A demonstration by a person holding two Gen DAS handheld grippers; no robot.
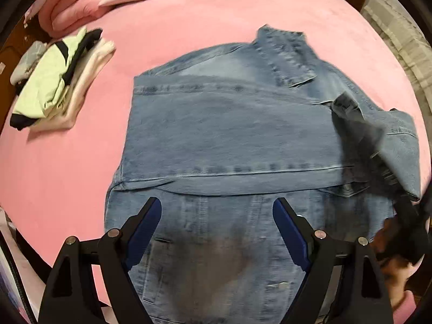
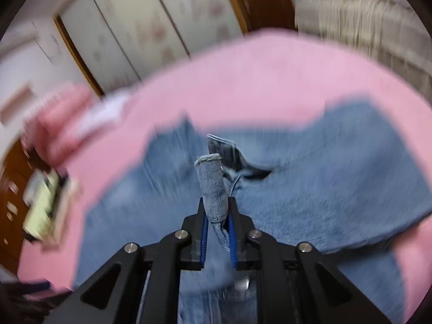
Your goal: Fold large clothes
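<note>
The denim jacket (image 1: 232, 135), spread on the pink bed (image 1: 205, 8), looks thick and floppy, so it is best pinched at hems, as its edge is pinched by the right gripper (image 2: 217, 210) while the left gripper (image 1: 217, 208) is held wide and empty.

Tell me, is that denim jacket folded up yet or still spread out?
Partly folded. The denim jacket lies mostly flat on the pink bed, one sleeve across it; the right gripper pinches its fabric.

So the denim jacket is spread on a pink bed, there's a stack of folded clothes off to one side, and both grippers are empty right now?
Not quite. The right gripper is pinching a fold of the denim jacket, as the right wrist view shows; only the left gripper is empty. The pink bed and folded clothes are right.
</note>
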